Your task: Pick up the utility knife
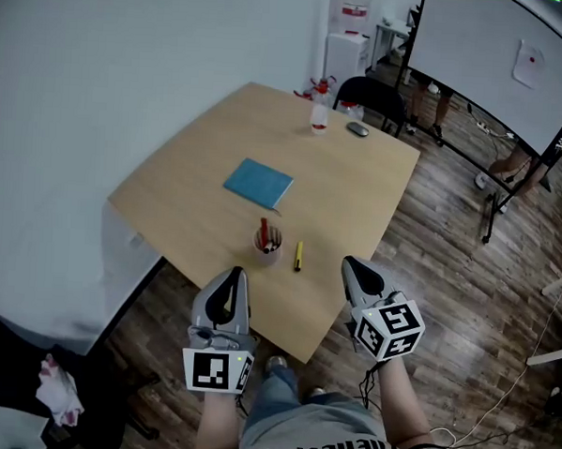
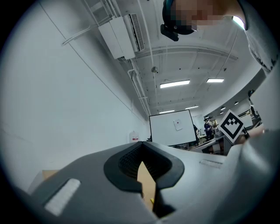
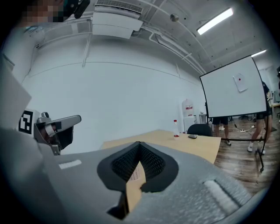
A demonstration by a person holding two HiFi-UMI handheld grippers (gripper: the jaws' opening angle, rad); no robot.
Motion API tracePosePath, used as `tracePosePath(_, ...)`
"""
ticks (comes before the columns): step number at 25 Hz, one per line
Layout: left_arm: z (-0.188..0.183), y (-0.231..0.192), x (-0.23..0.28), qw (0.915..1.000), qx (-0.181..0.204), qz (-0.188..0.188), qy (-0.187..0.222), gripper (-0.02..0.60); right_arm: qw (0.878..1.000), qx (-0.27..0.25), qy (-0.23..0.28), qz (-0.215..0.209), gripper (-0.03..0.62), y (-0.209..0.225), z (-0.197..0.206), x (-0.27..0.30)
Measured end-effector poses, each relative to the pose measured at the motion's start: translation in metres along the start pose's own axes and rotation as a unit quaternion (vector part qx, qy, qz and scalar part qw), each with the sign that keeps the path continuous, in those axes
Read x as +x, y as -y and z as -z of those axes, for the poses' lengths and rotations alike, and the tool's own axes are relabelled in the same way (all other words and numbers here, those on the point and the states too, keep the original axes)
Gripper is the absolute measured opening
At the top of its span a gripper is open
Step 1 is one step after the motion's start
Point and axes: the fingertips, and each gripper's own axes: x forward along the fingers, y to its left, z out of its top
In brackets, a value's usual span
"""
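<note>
My left gripper [image 1: 235,272] and right gripper [image 1: 350,263] are grey shells with black ribbed pads [image 2: 130,160] and black-and-white marker cubes [image 1: 217,369]; my shirt [image 1: 317,439] is grey with dark lettering.

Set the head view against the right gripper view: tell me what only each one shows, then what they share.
Only the head view clearly shows the yellow utility knife, the pen cup and the blue notebook lying on the table. Only the right gripper view shows the ceiling lights and the air-conditioning unit high on the wall. Both show the wooden table, the bottle at its far end, the whiteboard and the left tongs.
</note>
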Motion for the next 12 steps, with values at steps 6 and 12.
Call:
tracePosePath(6, 0.013, -0.018, 0.024, 0.9997, -0.005, 0.022, -0.01, 0.018, 0.998, 0.026, -0.055, 0.0, 0.002, 0.002, 0.032, 0.042)
tracePosePath(12, 0.028, -0.03, 0.041, 0.9987, -0.024, 0.041, -0.021, 0.018, 0.991, 0.06, -0.117, 0.009, 0.002, 0.004, 0.077, 0.064)
